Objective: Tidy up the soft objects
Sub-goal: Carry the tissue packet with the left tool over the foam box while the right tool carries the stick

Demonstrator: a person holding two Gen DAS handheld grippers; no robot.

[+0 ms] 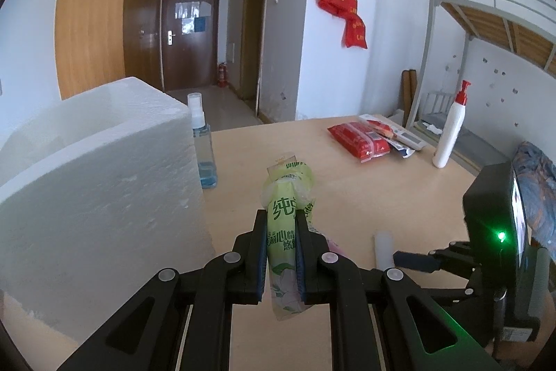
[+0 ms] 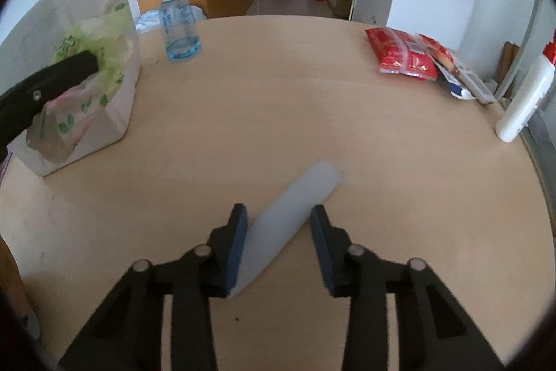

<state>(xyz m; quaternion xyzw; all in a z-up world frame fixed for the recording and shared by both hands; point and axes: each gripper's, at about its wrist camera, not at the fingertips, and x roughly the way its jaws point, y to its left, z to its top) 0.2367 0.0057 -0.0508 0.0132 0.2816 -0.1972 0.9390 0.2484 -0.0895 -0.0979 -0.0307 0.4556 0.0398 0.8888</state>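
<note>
My left gripper (image 1: 281,218) is shut on a green tissue pack (image 1: 286,207), held upright above the table just right of a white foam box (image 1: 104,169). In the right wrist view the same pack (image 2: 87,33) shows against the box (image 2: 118,117), with a left finger (image 2: 52,79) in front. My right gripper (image 2: 279,211) points down at a pale white strip (image 2: 295,200) lying slantwise on the wooden table (image 2: 278,99). Both pads touch the strip's edges. In the left wrist view the strip (image 1: 382,246) lies beside a right finger (image 1: 413,259).
A blue spray bottle (image 2: 177,23) stands by the box's far corner. Red snack packs (image 2: 399,54) and a flat white packet (image 2: 465,75) lie at the far right. A white pump bottle (image 2: 524,99) stands at the table's right edge. A bunk bed frame (image 1: 486,16) is beyond.
</note>
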